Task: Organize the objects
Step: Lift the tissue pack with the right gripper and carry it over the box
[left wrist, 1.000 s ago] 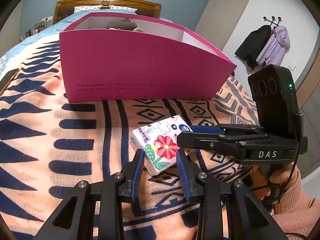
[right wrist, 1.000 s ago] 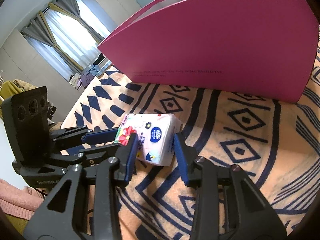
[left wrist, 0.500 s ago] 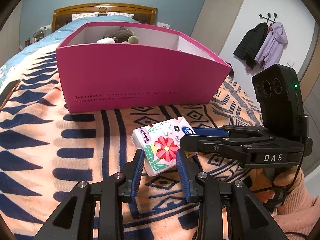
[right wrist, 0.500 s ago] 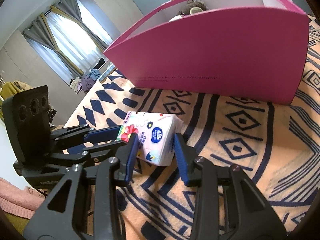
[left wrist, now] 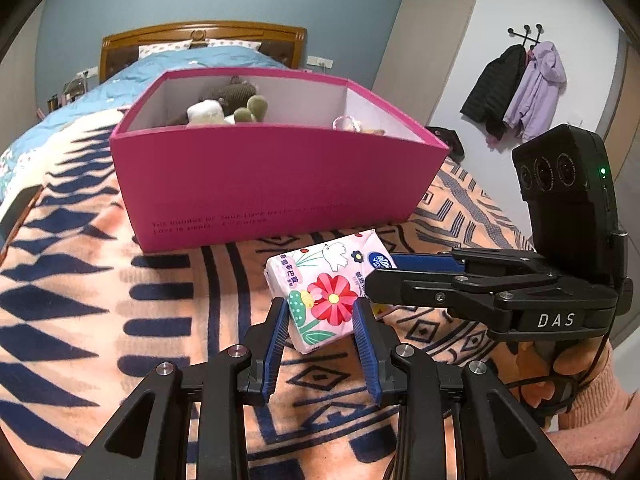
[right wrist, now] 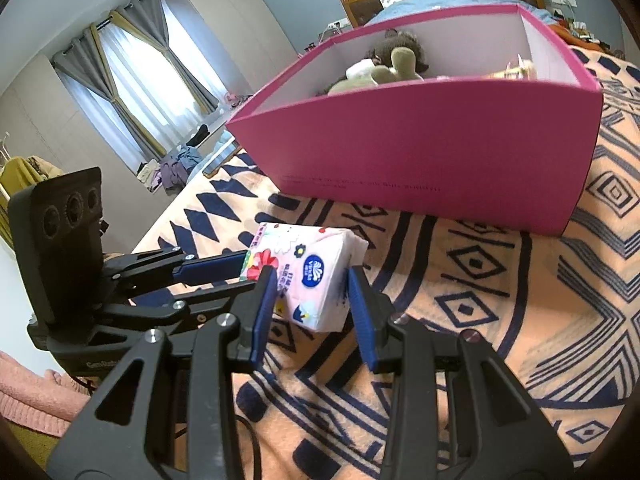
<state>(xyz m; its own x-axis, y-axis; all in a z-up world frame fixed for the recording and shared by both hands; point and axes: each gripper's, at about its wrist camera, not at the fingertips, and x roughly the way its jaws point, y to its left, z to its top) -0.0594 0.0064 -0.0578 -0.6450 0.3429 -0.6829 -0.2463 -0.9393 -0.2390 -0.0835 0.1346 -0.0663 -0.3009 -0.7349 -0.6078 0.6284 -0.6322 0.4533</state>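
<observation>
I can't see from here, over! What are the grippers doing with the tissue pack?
Left hand-held gripper and right hand-held gripper both shut on tissue pack. Pack lifted off blanket. Pink box ahead, open-topped, path clear.

- A bed [left wrist: 60, 128] with a wooden headboard [left wrist: 200, 34] is seen, spread with a peach blanket [left wrist: 120, 320] patterned in navy diamonds and stripes.
- A blue quilt [left wrist: 192, 62] is laid across the far end, by the pillows.
- A pink open-topped box [left wrist: 272, 184] is set directly on the blanket.
- Soft toys [left wrist: 232, 100] are seen inside the box.
</observation>
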